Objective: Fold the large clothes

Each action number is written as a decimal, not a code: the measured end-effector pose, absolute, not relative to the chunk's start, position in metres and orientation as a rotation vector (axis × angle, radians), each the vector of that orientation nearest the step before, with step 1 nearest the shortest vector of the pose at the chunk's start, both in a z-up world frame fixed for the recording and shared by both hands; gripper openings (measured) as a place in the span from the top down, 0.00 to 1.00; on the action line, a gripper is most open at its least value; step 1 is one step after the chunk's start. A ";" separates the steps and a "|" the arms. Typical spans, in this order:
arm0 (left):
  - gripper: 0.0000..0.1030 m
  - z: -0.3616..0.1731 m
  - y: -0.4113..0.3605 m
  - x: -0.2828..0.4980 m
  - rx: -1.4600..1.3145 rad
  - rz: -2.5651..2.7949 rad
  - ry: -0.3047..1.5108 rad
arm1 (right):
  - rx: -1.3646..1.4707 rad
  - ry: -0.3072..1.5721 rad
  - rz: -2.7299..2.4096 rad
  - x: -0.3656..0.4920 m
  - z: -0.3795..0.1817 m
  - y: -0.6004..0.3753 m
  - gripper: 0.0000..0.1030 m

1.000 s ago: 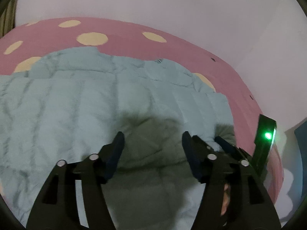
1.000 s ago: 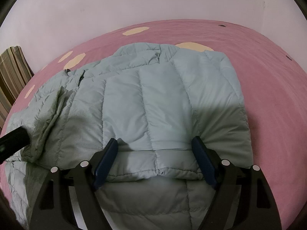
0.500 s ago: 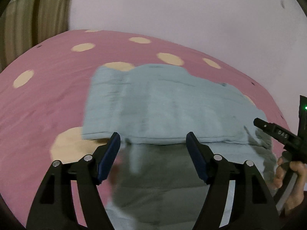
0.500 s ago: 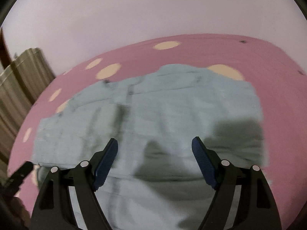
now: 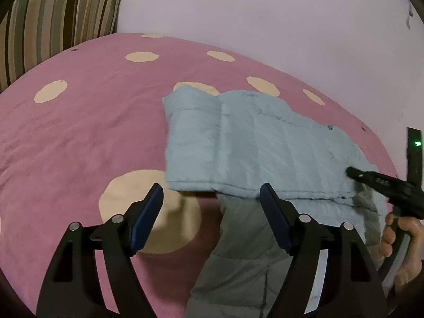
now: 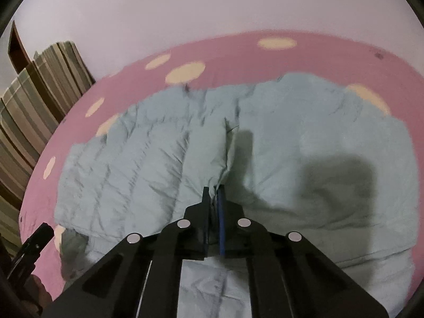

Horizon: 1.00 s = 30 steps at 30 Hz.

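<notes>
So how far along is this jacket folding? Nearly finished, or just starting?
Partway, I'd say. Done: the pale blue puffer jacket already lies doubled over on the pink spotted bedspread, with a folded edge along its near side. In hand: the right gripper has just closed on a pinch of its fabric, while the left gripper hovers open, holding nothing. Left: probably another fold or two.

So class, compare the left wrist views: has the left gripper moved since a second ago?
Yes. The left gripper has swung left, off the blue-green padded jacket, toward the jacket's left edge and the bare pink spotted bedspread. Its jaws have just been opening, with nothing between them.
</notes>
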<state>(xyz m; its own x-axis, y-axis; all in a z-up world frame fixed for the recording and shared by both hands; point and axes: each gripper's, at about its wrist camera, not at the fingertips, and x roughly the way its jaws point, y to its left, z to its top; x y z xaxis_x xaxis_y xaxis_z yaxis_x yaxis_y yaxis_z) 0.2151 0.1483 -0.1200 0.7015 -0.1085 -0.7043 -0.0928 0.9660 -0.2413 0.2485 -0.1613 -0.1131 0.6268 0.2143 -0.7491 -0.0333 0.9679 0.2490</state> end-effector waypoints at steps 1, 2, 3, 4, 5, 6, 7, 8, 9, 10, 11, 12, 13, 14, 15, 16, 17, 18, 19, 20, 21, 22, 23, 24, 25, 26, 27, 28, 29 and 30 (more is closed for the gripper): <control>0.27 -0.118 0.147 0.215 -0.267 -0.011 0.792 | 0.215 0.864 0.132 0.246 -0.108 -0.166 0.96; 0.27 -0.116 0.145 0.217 -0.263 -0.014 0.788 | 0.206 0.837 0.110 0.243 -0.101 -0.174 0.96; 0.27 -0.115 0.144 0.219 -0.260 -0.017 0.786 | 0.200 0.819 0.091 0.241 -0.096 -0.183 0.96; 0.26 -0.114 0.141 0.222 -0.255 -0.023 0.784 | 0.199 0.806 0.072 0.240 -0.091 -0.193 0.96; 0.26 -0.113 0.138 0.225 -0.251 -0.026 0.785 | 0.206 0.797 0.050 0.238 -0.088 -0.206 0.96; 0.26 -0.113 0.135 0.228 -0.247 -0.029 0.787 | 0.212 0.794 0.034 0.238 -0.087 -0.216 0.96; 0.26 -0.112 0.132 0.232 -0.246 -0.034 0.790 | 0.215 0.792 0.010 0.237 -0.087 -0.228 0.96; 0.26 -0.112 0.129 0.235 -0.247 -0.038 0.792 | 0.213 0.791 -0.011 0.236 -0.088 -0.238 0.96; 0.26 -0.113 0.126 0.238 -0.247 -0.041 0.795 | 0.207 0.793 -0.038 0.236 -0.090 -0.248 0.96; 0.26 -0.114 0.123 0.243 -0.246 -0.045 0.800 | 0.205 0.801 -0.061 0.237 -0.094 -0.258 0.96; 0.26 -0.115 0.119 0.246 -0.244 -0.048 0.805 | 0.210 0.812 -0.070 0.237 -0.098 -0.265 0.96; 0.26 -0.115 0.117 0.249 -0.243 -0.049 0.809 | 0.222 0.830 -0.078 0.238 -0.104 -0.275 0.96; 0.26 -0.118 0.113 0.253 -0.239 -0.050 0.817 | 0.231 0.843 -0.082 0.239 -0.109 -0.280 0.96; 0.26 -0.119 0.111 0.256 -0.236 -0.049 0.825 | 0.236 0.861 -0.091 0.239 -0.117 -0.286 0.96; 0.26 -0.122 0.109 0.260 -0.233 -0.047 0.833 | 0.234 0.874 -0.102 0.238 -0.123 -0.293 0.96; 0.26 -0.124 0.107 0.263 -0.228 -0.045 0.840 | 0.232 0.883 -0.112 0.238 -0.129 -0.296 0.96; 0.26 -0.126 0.105 0.265 -0.221 -0.042 0.846 | 0.233 0.895 -0.122 0.238 -0.136 -0.300 0.96; 0.26 -0.127 0.105 0.266 -0.214 -0.039 0.852 | 0.240 0.903 -0.128 0.238 -0.143 -0.303 0.96; 0.26 -0.130 0.103 0.268 -0.207 -0.035 0.860 | 0.248 0.911 -0.131 0.236 -0.148 -0.306 0.96; 0.26 -0.133 0.102 0.271 -0.203 -0.032 0.869 | 0.259 0.917 -0.129 0.236 -0.153 -0.308 0.96; 0.26 -0.135 0.101 0.273 -0.200 -0.029 0.876 | 0.263 0.920 -0.124 0.236 -0.156 -0.308 0.96; 0.26 -0.136 0.102 0.274 -0.197 -0.027 0.882 | 0.263 0.921 -0.121 0.236 -0.157 -0.308 0.96; 0.26 -0.138 0.101 0.276 -0.193 -0.027 0.889 | 0.264 0.922 -0.119 0.236 -0.157 -0.307 0.95; 0.26 -0.138 0.100 0.277 -0.189 -0.027 0.895 | 0.270 0.922 -0.115 0.236 -0.156 -0.308 0.94; 0.26 -0.138 0.100 0.277 -0.188 -0.029 0.896 | 0.281 0.925 -0.112 0.235 -0.154 -0.310 0.94; 0.26 -0.136 0.099 0.276 -0.185 -0.033 0.891 | 0.289 0.928 -0.110 0.234 -0.152 -0.311 0.94; 0.26 -0.134 0.100 0.276 -0.183 -0.035 0.884 | 0.301 0.929 -0.112 0.232 -0.147 -0.313 0.91; 0.26 -0.128 0.100 0.276 -0.183 -0.037 0.866 | 0.309 0.920 -0.121 0.230 -0.142 -0.313 0.88; 0.26 -0.124 0.100 0.277 -0.184 -0.040 0.855 | 0.313 0.900 -0.131 0.226 -0.135 -0.313 0.77; 0.26 -0.120 0.100 0.278 -0.184 -0.043 0.844 | 0.315 0.877 -0.139 0.224 -0.129 -0.313 0.63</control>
